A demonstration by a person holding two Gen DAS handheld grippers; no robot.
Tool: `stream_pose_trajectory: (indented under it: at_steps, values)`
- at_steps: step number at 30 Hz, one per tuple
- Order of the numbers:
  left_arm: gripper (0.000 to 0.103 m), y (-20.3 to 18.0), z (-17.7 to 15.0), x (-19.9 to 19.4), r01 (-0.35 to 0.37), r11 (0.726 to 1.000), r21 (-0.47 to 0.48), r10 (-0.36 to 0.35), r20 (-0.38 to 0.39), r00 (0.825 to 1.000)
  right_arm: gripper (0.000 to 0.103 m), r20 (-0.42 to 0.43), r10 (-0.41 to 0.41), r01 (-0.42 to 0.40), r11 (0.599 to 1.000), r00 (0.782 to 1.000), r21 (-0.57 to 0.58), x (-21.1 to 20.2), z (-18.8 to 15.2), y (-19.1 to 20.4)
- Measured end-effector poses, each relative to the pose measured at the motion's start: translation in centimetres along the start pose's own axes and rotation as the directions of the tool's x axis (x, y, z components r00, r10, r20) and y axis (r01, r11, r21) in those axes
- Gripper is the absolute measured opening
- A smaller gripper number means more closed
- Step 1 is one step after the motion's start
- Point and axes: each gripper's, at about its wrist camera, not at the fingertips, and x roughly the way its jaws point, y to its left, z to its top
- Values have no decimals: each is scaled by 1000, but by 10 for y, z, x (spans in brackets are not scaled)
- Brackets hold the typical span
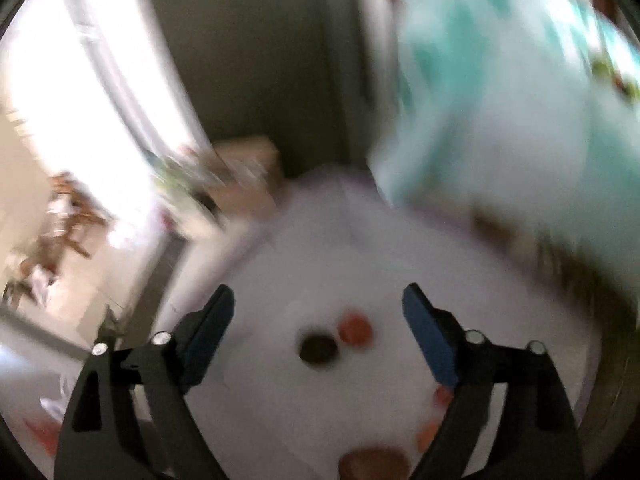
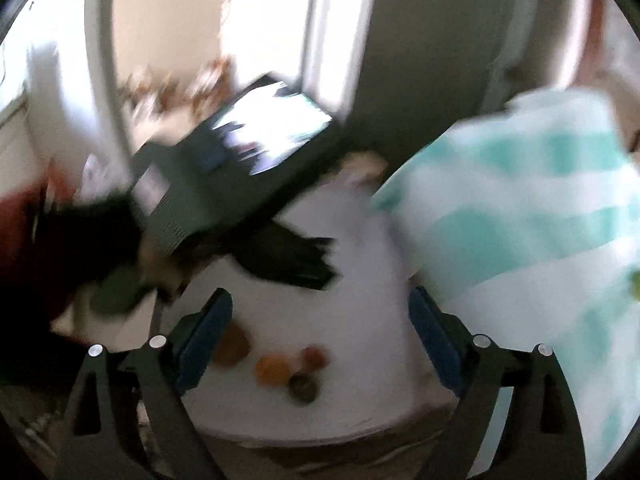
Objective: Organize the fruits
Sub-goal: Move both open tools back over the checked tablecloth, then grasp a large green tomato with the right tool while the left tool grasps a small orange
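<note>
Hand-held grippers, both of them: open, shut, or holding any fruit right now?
Left hand-held gripper: open, nothing between its jaws; the fruits lie on the white surface below.
Right hand-held gripper: open, holding nothing.

The left gripper stands with its blue-padded jaws spread wide and nothing between them, angled down over the white tabletop. The right gripper is likewise wide apart and empty (both views are smeared with blur), tilted down toward the tabletop's near edge.
</note>
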Motion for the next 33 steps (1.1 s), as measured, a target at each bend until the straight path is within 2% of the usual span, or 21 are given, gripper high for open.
stream_pose_trajectory:
  at_steps: [1,2,4,5,7,8,10,11,13,14,15,17,19,21,24,25,27,29,31,32,33]
  values:
    - [102,3,8,-19,7,999,-34,-5,64,998,87,49,-33,32,999,998,37,-15,2,-12]
    - [102,3,20,-43,36,997,-65,-27,143,989,87,94,-70,62,995,993,80,-31,2,-25]
    - [102,-5,41,-75,93,993,-77,-73,238,969,87,176,-152,117,974,973,195,-68,-3,-63]
    - [102,-16,54,-93,138,988,-66,-115,282,953,87,203,-191,140,960,960,242,-82,-7,-80]
    - [102,-34,75,-113,215,976,-39,-190,330,925,87,229,-296,206,914,927,349,-112,-17,-122]
    - [102,-52,85,-121,266,964,-15,-246,340,908,87,217,-356,243,874,909,420,-126,-28,-148]
    - [102,-95,103,-127,361,932,32,-351,325,878,87,165,-414,275,803,895,528,-148,-48,-192]
    - [102,-115,110,-126,391,919,50,-386,315,867,87,133,-442,286,753,887,592,-156,-63,-216]
    - [102,-171,121,-116,453,883,119,-468,281,838,87,123,-486,285,678,865,678,-173,-89,-248]
    - [102,-196,127,-109,468,870,152,-492,265,829,87,120,-529,288,623,840,727,-183,-106,-271]
    - [102,-215,130,-102,478,861,175,-508,246,825,87,104,-559,302,585,823,753,-188,-115,-284]
    - [102,-267,137,-81,512,830,222,-550,170,818,87,34,-604,339,492,796,802,-199,-140,-321]
    - [102,-307,150,-60,551,800,236,-586,111,803,87,-48,-608,374,422,793,826,-194,-161,-360]
    - [102,-340,163,-33,576,784,232,-605,72,793,87,-106,-575,380,379,811,844,-188,-176,-402]
    - [101,-375,183,-5,627,757,183,-639,11,769,87,-151,-551,374,320,821,870,-179,-189,-445]
    - [101,-382,189,3,635,755,164,-644,0,765,87,-156,-542,368,308,826,877,-169,-195,-461]
    - [101,-385,201,17,670,736,102,-671,-23,741,87,-170,-535,372,295,827,880,-153,-192,-486]
    - [101,-377,204,24,691,722,45,-690,-33,723,87,-191,-538,402,308,821,862,-140,-184,-502]
    - [101,-370,205,29,704,710,6,-703,-46,710,87,-302,-535,535,357,789,766,-112,-170,-520]
    - [101,-365,204,29,721,693,-4,-721,-26,692,87,-337,-531,576,387,777,720,-99,-165,-525]
    - [101,-360,204,27,723,691,-14,-723,0,691,86,-374,-523,616,432,766,658,-82,-161,-532]
